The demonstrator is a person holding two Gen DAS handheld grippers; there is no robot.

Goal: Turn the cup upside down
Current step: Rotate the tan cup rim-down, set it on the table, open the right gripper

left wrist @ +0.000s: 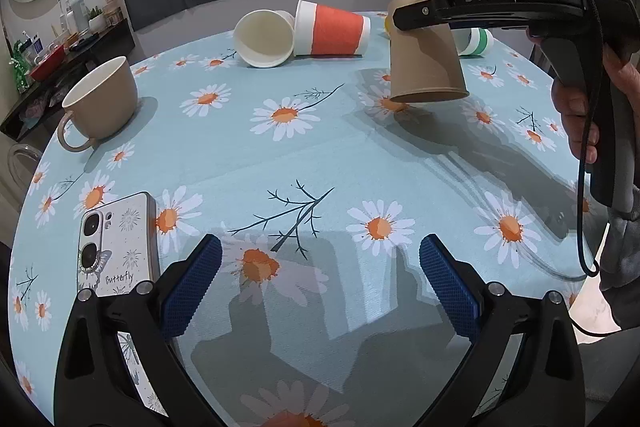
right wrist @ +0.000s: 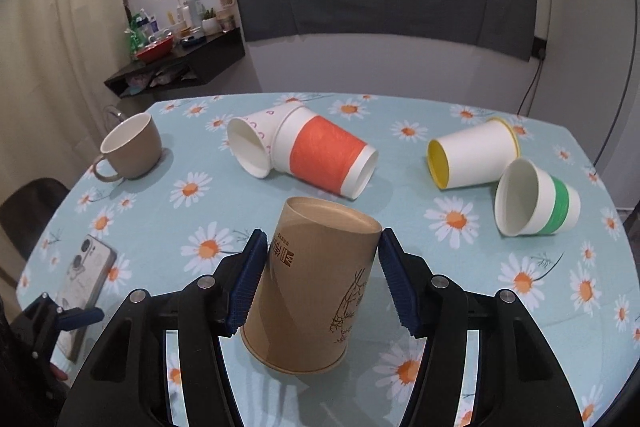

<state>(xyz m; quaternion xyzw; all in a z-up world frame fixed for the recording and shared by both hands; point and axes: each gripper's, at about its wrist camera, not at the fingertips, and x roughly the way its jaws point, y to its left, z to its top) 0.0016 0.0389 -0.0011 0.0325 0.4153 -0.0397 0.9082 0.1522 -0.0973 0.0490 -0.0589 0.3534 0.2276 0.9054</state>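
Right gripper (right wrist: 322, 273) clamped and raised; left gripper (left wrist: 320, 283) spread wide, low.

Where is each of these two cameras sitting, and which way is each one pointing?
Left wrist: on the left gripper, low over the near table edge, facing across the table; its open blue fingers show, plus the person's right hand.
Right wrist: on the right gripper, looking forward and down at the brown paper cup between its fingers, mouth down, tilted.
Shared: brown paper cup, beige mug, phone, orange-banded cup.
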